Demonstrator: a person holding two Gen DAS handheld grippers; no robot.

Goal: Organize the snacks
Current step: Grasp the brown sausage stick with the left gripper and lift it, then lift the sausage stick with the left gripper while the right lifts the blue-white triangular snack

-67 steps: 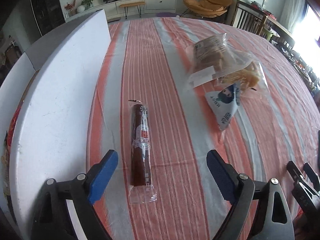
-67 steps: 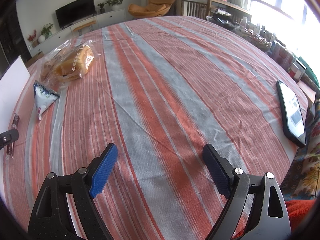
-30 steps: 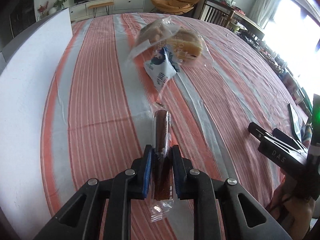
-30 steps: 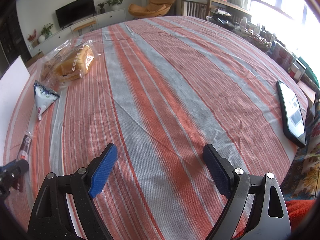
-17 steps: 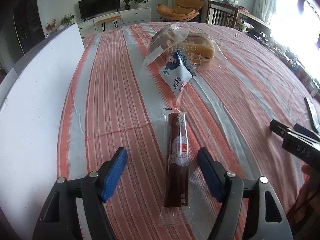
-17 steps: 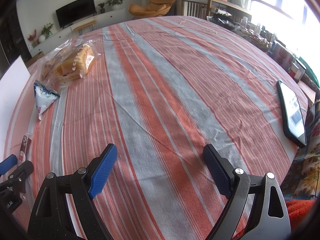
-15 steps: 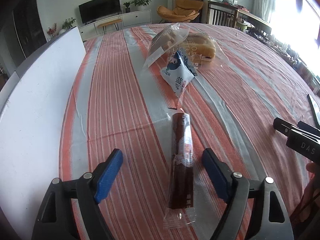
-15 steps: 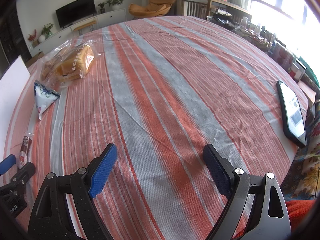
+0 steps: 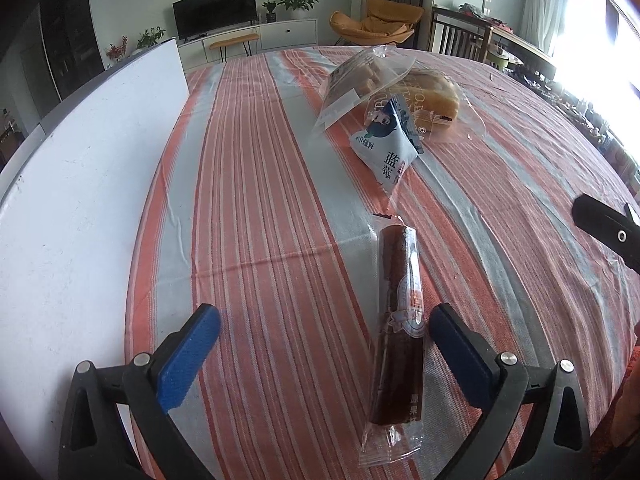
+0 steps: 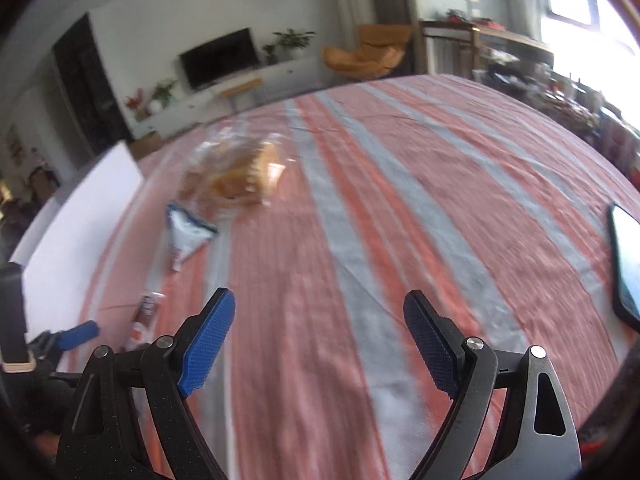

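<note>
Your left gripper [image 9: 324,344] is opening its jaws around the brown snack stick [image 9: 398,312], which lies loose on the striped tabletop [image 9: 256,208] beside the white board [image 9: 80,184] at its left edge. Your right gripper [image 10: 320,336] hovers with jaws wide apart and empty.

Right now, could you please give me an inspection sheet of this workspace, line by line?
Surface: striped tablecloth over the table, lightly creased.
Job's things: wrapped brown stick lying flat between the left gripper's pads, untouched; blue-and-white pouch beyond it; two clear bags of bread behind the pouch.
Clutter: white board along the left edge; phone near the right edge.
Grippers: left gripper with jaws opening, holding nothing; right gripper open over bare cloth.
Cables: nothing seen.
Surroundings: living room with TV, orange chair, plants, bright window.
</note>
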